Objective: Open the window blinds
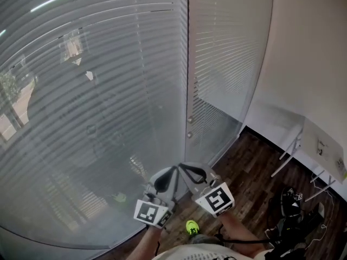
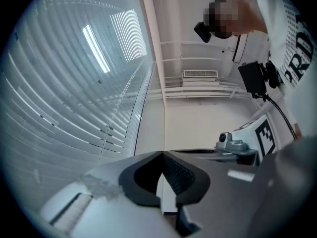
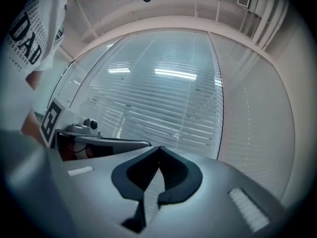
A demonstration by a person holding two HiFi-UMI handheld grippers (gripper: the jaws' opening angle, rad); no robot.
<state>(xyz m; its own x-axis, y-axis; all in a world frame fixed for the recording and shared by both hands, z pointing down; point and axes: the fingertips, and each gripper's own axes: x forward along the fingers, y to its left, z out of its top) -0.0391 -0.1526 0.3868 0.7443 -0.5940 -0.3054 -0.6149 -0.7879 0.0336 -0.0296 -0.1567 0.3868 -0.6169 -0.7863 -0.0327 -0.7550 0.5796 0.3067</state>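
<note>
The left gripper (image 2: 161, 153) has its 2 jaws pressed together with nothing between them. The right gripper (image 3: 159, 148) is likewise closed and empty. They sit side by side, low in front of the person, and neither touches anything.

The blinds (image 1: 97, 107) hang lowered across the curved window ahead, left of the upright frame post (image 1: 187, 64). A 2nd, narrower panel (image 1: 227, 53) hangs to its right. 2 small fittings (image 1: 190, 120) sit on the post's lower half. Whether they work the blinds I cannot tell.

**Risks:**
- With the jaws closed, neither gripper can take a cord or wand, and a reach made this way would probably just poke the slats and kink them.
- A slim control could slip from the pads.
- A pull off to one side might jam the slats or lift them unevenly.
- The grippers are close enough together that they could knock into each other.

**Materials:**
- The jaw pads are dark, ribbed and rubbery-looking, set in smooth pale grey shells.
- The slats are thin, narrow, pale and faintly glossy, and fine vertical cords run through them.
- The post is smooth and white.
- The floor (image 1: 255, 172) is dark wood planking below a matt white wall (image 1: 309, 64).
</note>
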